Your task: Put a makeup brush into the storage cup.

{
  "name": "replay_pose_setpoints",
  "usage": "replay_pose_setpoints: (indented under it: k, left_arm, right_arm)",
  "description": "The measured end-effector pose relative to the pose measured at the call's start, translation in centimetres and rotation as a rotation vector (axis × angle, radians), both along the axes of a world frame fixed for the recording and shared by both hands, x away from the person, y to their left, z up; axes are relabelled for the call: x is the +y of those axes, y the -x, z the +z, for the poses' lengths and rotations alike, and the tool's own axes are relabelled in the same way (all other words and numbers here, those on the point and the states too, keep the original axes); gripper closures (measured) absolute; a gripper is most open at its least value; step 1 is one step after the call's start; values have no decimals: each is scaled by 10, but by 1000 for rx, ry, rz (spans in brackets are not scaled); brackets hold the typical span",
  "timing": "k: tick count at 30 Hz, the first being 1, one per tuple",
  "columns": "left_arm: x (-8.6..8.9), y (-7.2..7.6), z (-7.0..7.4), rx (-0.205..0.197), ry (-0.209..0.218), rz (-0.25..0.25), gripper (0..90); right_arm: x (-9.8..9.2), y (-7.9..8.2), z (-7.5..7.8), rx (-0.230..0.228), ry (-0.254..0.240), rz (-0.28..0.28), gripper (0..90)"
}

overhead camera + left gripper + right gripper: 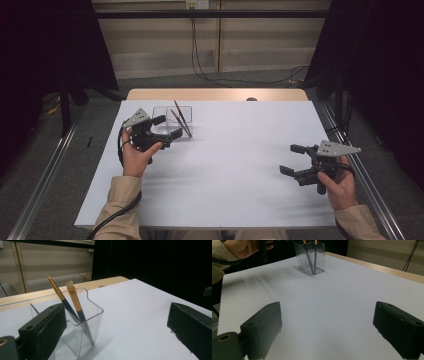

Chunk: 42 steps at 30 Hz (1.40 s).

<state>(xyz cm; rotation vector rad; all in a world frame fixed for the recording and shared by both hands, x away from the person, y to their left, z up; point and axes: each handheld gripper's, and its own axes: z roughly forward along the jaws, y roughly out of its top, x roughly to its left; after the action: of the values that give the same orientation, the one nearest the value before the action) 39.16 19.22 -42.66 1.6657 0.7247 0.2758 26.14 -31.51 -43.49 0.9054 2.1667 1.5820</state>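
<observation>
White and bare across most of its top, the desk (225, 165) in the high view stands on a grey floor with dark curtains at both sides and a pale wall behind. A clear plastic holder (172, 120) sits near the desk's far left part, with two brushes (180, 119) leaning in it. The left gripper (167, 126) hovers just beside the holder with its jaws spread and nothing between them. The right gripper (293, 159) is well apart, near the right edge, its jaws also spread and empty.

From the left gripper view, the holder (92, 320) stands close ahead beside the left-hand jaw, and the brushes (75, 302), with gold ferrules and dark handles, lean bristle ends up inside one compartment.

From the right gripper view, both jaws stand wide over bare white desk (332, 305). The holder (310, 258) and brushes (312, 257) are far off, with the person's other hand (244, 248) near them.
</observation>
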Motion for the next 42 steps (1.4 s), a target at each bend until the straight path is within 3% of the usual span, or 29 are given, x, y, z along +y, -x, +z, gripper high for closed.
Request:
replay_pose_setpoints:
  k: [10,27,42]
  left_arm:
    - [9,12,-2,8,0,-13,14]
    - [23,30,3,-22,1,-33,9]
    - [36,43,1,-23,-11,-43,12]
  right_arm:
    - [0,1,0,-2,0,1,80]
    - [0,2,2,-6,0,-1,75]
    - [-1,2,2,-8,3,-2,75]
